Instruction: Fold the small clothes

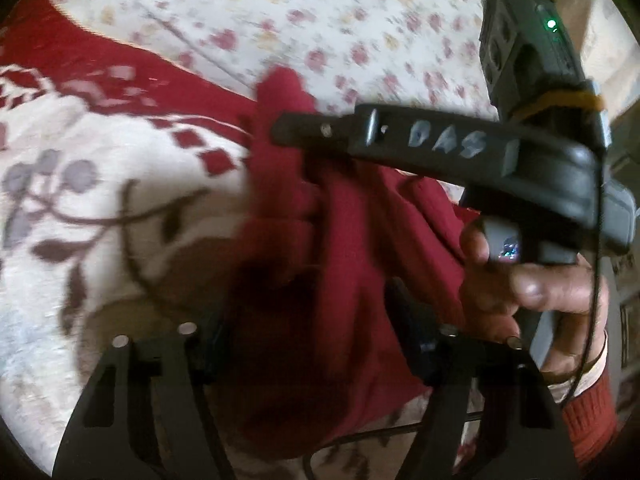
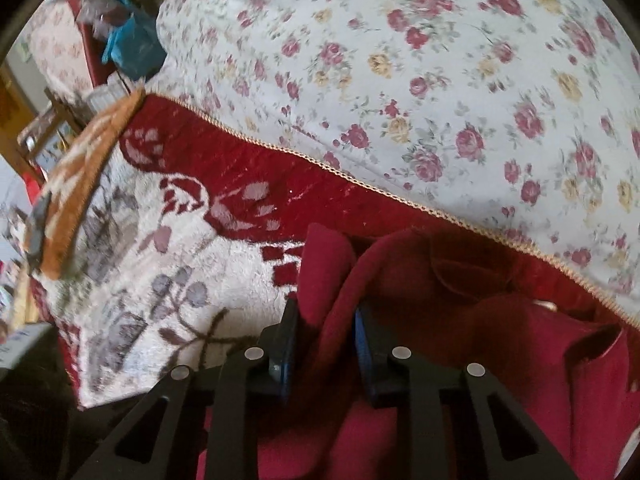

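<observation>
Pinching a bunched ridge of the dark red garment (image 2: 400, 300), your right claw (image 2: 326, 344) has its jaws drawn in on the cloth, the blue-lined pads pressing a fold that rises between them at the lower middle of the right wrist view. Your left claw (image 1: 304, 344) stands wider, its jaws apart with the same red cloth draped between them at the bottom centre of the left wrist view; the blur keeps me from saying whether the pads press it, so treat that side as not gripping.

Outward from there, the left view shows your right claw's black finger reaching in from the right edge, its tip touching the raised cloth at mid-frame, with your right hand (image 1: 532, 292) on its handle at the lower right. The garment hangs in a rumpled heap, lifted off the surface at the pinch and trailing toward the lower right of the right wrist view.

Under it lies a cream and red patterned blanket (image 2: 168, 264), its gold-trimmed red border running diagonally across the frame, and beyond that the rose-print bedsheet (image 2: 440, 80) fills the upper half.

By my reading you're early on: no flat, squared fold shows anywhere, the cloth is crumpled, and spreading it out plus every fold remains to be done.
</observation>
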Available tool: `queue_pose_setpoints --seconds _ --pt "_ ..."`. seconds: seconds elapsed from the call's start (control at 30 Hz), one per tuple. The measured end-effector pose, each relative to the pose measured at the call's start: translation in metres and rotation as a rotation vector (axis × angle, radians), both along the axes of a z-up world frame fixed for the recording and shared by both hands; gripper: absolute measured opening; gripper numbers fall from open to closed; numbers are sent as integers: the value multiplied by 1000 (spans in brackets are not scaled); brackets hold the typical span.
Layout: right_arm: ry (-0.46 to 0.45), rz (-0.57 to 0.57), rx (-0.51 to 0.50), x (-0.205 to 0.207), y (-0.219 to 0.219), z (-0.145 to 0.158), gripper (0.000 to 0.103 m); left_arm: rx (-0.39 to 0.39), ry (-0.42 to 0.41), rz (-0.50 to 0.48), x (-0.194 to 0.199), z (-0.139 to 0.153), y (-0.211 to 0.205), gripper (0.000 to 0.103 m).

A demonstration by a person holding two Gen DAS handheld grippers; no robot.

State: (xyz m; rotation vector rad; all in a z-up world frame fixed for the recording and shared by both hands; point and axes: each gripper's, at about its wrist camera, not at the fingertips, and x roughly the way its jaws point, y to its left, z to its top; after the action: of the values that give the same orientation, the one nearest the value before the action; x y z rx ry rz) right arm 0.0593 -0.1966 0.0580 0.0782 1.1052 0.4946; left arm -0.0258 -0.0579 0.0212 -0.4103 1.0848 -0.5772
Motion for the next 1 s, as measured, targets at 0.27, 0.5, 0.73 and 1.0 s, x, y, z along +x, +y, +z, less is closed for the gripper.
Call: queue_pose_setpoints --seconds 0.27,0.5,0.73,1.0 --pt "-31 -175 3 -58 -112 -4 60 61 -11 6 0 -5 -10 67" --pt "-95 -430 -173 -72 -223 -14 48 71 -15 13 -3 -6 -9 67" --pt "-137 -660 -124 -67 -262 19 54 47 0 35 -3 -7 -5 67" --pt "-38 -173 -40 -32 -90 26 78 23 7 71 -11 -6 -1 67"
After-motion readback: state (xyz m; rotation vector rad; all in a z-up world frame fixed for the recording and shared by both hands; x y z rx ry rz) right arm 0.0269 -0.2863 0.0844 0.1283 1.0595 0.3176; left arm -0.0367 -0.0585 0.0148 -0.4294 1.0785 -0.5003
